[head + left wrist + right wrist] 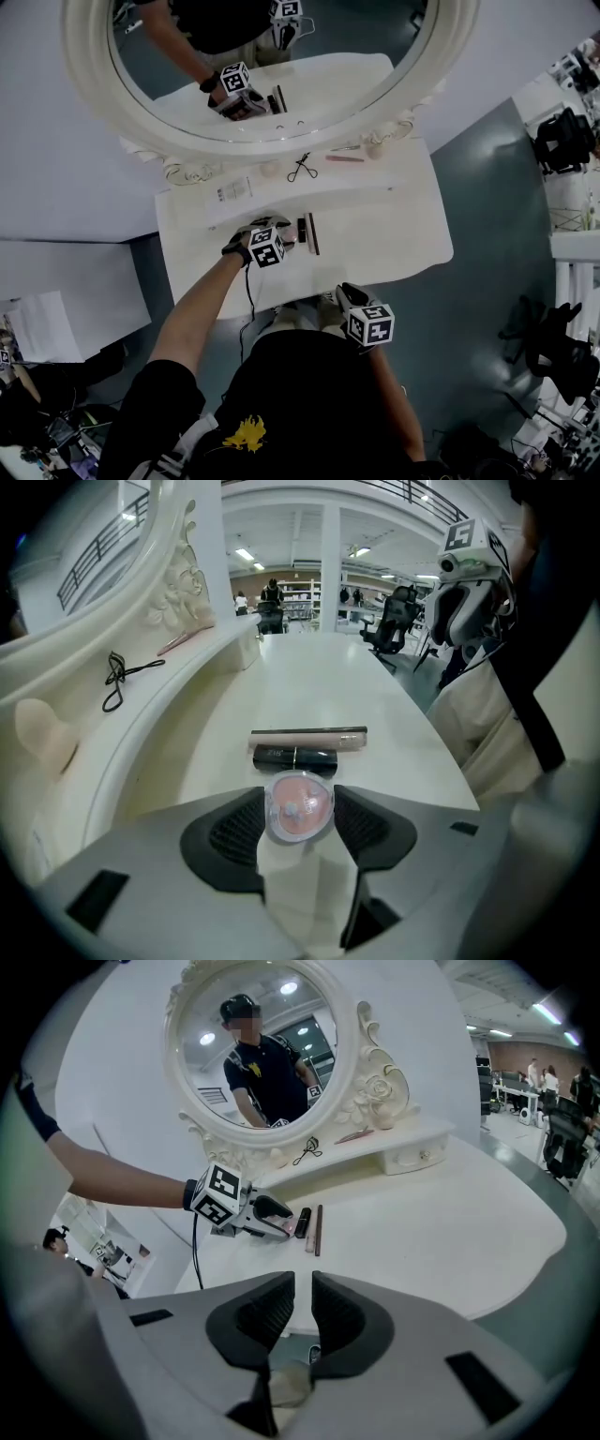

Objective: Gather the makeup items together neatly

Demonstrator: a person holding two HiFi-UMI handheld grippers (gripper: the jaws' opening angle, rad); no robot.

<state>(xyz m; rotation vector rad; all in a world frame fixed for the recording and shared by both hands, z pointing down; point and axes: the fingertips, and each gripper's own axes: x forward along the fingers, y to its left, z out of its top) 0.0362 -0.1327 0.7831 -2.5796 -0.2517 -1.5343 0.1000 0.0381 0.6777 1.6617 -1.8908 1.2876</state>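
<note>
Left gripper (287, 238) is out over the vanity table (394, 225), left of centre and midway between the front edge and the back shelf. Its jaws are clamped on a round pink compact (300, 806). Just beyond the compact lies a black lipstick (294, 757), with a slim pale tube (309, 742) tight alongside it. An eyelash curler (117, 680) sits up on the back shelf. Right gripper (302, 1312) hangs off the front edge, its jaws drawn almost together on nothing.
</note>
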